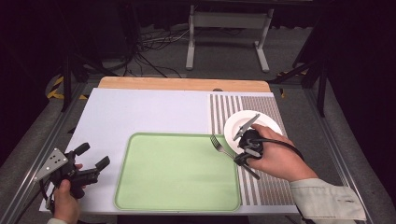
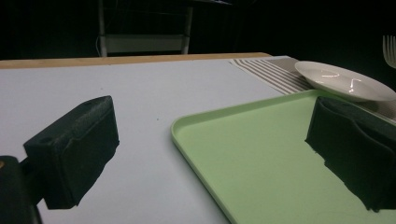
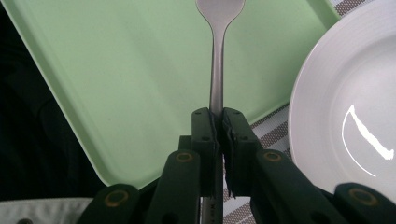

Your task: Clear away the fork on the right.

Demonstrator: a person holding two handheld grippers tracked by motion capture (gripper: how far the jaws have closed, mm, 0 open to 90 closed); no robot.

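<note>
A metal fork point(image 1: 218, 144) hangs over the right edge of the green tray point(image 1: 177, 171), tines toward the tray. My right gripper point(image 1: 240, 150) is shut on its handle; in the right gripper view the fork point(image 3: 216, 56) runs straight out from the pressed jaws of the right gripper point(image 3: 217, 122). A white plate point(image 1: 252, 126) lies on the striped mat just behind that hand. My left gripper point(image 1: 93, 156) is held open at the table's front left, off the tray. In the left gripper view its wide-apart jaws frame the tray point(image 2: 261, 154), the plate point(image 2: 343, 80) and the fork's tines point(image 2: 390, 49).
The striped placemat point(image 1: 252, 144) covers the right part of the white tabletop point(image 1: 140, 112). A wooden strip point(image 1: 182, 84) runs along the far edge. Beyond it stand a metal frame point(image 1: 229, 32) and cables on the floor.
</note>
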